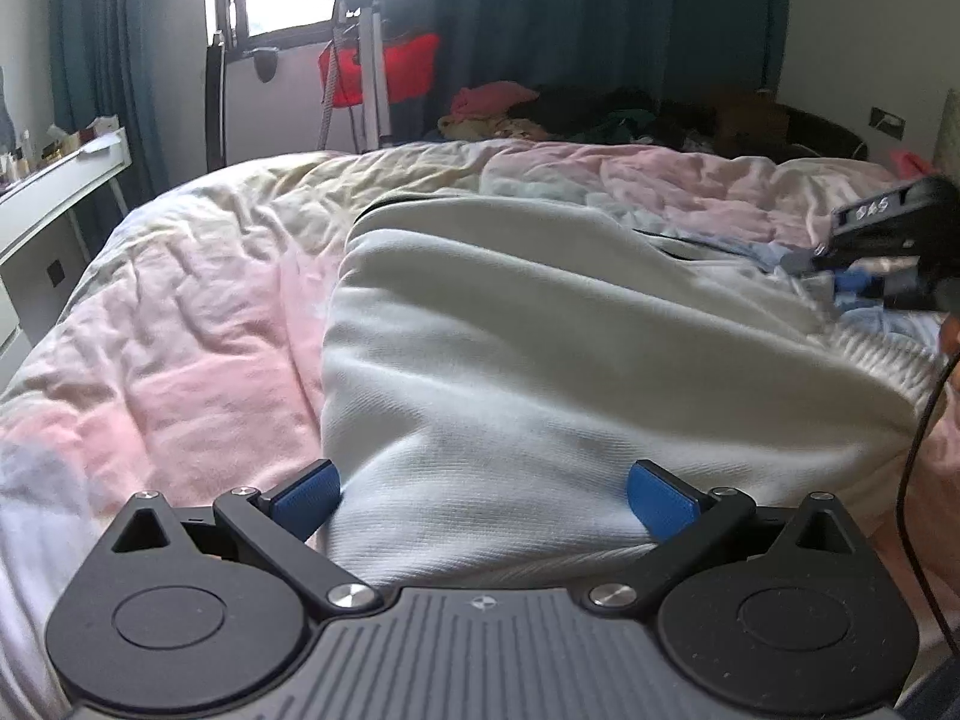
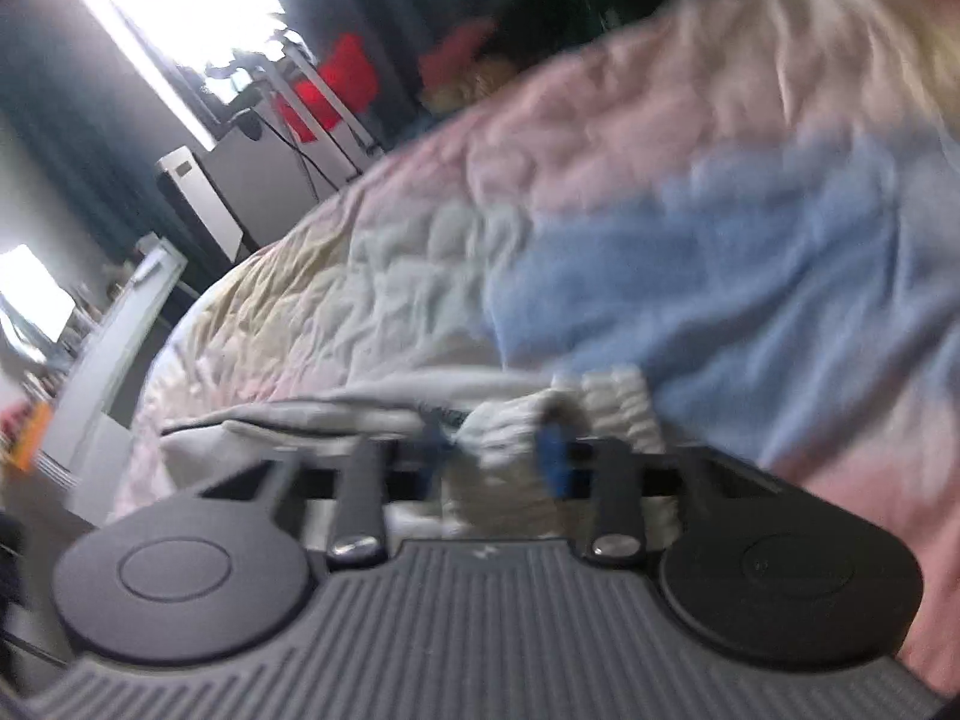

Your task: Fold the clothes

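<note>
A pale grey-white knit garment lies spread on the pastel quilt of a bed. My left gripper is open, its blue pads on either side of the garment's near edge, which bulges between them. My right gripper is blurred by motion; its blue pads hold the garment's ribbed cuff or hem between them. In the left wrist view the right gripper shows at the far right, at the garment's right edge. The rest of the garment trails to the left in the right wrist view.
A pile of mixed clothes lies at the far side of the bed. A tripod with a red bag stands by the window. A white desk is left of the bed. A black cable hangs at right.
</note>
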Demonstrator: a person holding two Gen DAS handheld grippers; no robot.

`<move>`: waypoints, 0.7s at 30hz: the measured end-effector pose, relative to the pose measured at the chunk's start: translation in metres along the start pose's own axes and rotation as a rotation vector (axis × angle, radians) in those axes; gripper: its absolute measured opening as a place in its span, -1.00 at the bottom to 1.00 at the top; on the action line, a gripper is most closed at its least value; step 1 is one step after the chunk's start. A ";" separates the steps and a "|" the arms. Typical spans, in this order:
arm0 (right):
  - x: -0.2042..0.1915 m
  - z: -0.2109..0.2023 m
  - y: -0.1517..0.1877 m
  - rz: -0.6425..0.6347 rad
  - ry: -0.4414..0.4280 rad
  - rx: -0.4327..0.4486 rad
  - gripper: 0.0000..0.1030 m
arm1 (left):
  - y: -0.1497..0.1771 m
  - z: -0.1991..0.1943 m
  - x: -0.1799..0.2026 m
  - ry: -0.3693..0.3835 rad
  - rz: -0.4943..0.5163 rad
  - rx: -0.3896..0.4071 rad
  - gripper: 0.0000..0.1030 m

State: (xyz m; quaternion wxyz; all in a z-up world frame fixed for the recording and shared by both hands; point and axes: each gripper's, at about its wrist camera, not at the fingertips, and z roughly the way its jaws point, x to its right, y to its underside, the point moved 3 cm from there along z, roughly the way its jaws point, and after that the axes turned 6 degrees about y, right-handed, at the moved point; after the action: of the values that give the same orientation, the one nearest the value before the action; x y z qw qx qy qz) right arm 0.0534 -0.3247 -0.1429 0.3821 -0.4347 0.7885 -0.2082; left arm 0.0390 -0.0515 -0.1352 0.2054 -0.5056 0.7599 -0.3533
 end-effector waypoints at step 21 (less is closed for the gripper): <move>0.028 0.003 0.001 0.165 0.065 0.164 -0.17 | 0.000 0.002 -0.002 0.004 -0.033 -0.003 1.00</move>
State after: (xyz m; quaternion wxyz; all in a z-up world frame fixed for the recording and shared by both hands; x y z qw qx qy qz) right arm 0.0465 -0.3477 -0.1572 0.4065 -0.3286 0.8138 -0.2538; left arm 0.0412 -0.0508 -0.1370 0.1973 -0.5177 0.7523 -0.3564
